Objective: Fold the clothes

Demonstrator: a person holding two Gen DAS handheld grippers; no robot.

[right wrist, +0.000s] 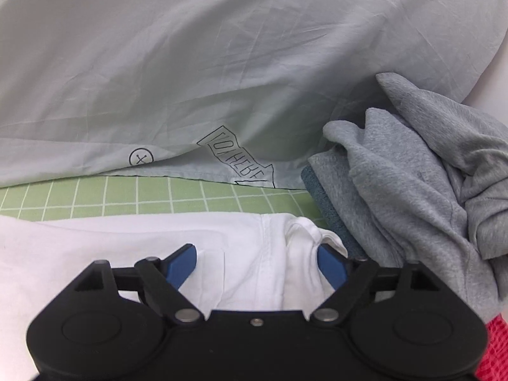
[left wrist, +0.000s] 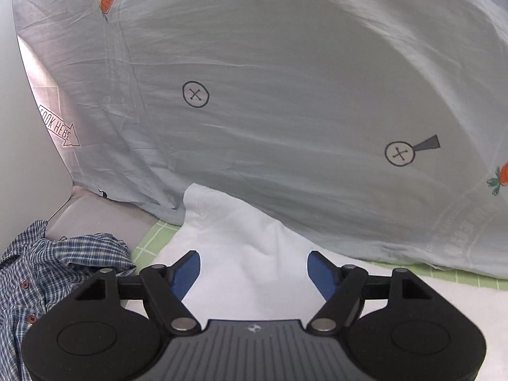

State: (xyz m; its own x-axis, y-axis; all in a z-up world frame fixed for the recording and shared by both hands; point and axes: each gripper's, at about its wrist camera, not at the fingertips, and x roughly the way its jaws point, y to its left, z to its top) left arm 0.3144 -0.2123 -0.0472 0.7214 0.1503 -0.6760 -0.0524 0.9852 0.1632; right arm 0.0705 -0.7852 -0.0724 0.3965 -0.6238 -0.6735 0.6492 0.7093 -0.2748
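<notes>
Green grid sheet [right wrist: 127, 197], grippers open above.

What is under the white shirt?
The white shirt lies on a green checked sheet, visible beyond its edge. What lies beneath its middle is covered.

The right gripper [right wrist: 255, 265] hangs with jaws wide apart over a white garment [right wrist: 127, 247] on the green checked sheet [right wrist: 127, 197]. A grey sweatshirt [right wrist: 412, 184] lies crumpled at right, a pale printed quilt [right wrist: 190, 63] behind.
</notes>
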